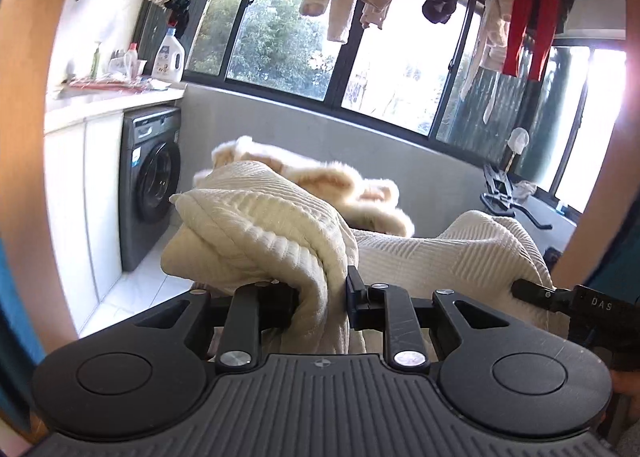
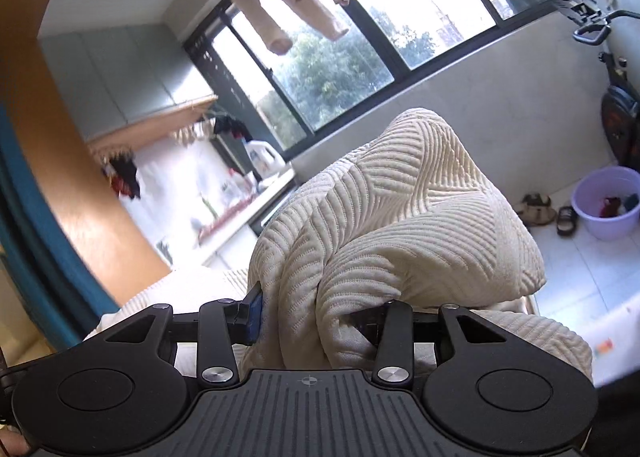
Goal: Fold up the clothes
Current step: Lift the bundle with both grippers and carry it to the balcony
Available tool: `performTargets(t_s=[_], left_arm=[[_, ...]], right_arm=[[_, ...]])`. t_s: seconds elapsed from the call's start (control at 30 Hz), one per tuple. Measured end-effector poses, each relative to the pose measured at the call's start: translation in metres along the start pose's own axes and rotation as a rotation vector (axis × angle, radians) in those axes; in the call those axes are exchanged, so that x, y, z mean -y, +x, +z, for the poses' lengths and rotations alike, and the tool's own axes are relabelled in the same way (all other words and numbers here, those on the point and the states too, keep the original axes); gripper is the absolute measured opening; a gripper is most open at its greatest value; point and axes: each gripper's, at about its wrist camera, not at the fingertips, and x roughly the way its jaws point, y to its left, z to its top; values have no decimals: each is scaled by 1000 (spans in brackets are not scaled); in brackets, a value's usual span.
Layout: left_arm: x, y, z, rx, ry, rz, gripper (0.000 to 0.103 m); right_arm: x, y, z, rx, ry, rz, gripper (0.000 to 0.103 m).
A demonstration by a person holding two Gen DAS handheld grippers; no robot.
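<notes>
Left wrist: left gripper [image 1: 320,297], fingers pinched on a thick bunch of the cream ribbed garment [image 1: 272,233], lifted; fluffy fleece [image 1: 360,189] behind.

Right wrist: right gripper [image 2: 316,321] clamps another quilted fold [image 2: 400,209]. Judgement: draw both corners apart evenly, keeping tension.

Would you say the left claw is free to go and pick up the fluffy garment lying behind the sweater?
Probably not yet: the left claw is shut on the cream sweater, whose bunched fabric lies between it and the fluffy garment.
</notes>
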Motion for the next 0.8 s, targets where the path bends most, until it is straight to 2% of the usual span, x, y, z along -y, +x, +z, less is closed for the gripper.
performTargets(t_s=[0.1,0.3,0.43,0.53,0.63,0.8], left_arm=[[6,44,54,48,13,-11,23],[11,121,162,178,48,-31,24],[1,166,218,250,55,-75,24],[-19,203,248,274,34,-124,24],[-44,233,268,283,27,-180,24],[-82,279,294,266,35,-244,24]], right_arm=[[13,47,57,26,-14,33,37],[8,134,176,108,-86,88,37],[4,183,246,196,-145,75,38],[5,222,287,237,-165,19,38],[2,257,314,270,-157,-23,38],[-7,315,333,320,-140,-83,38]])
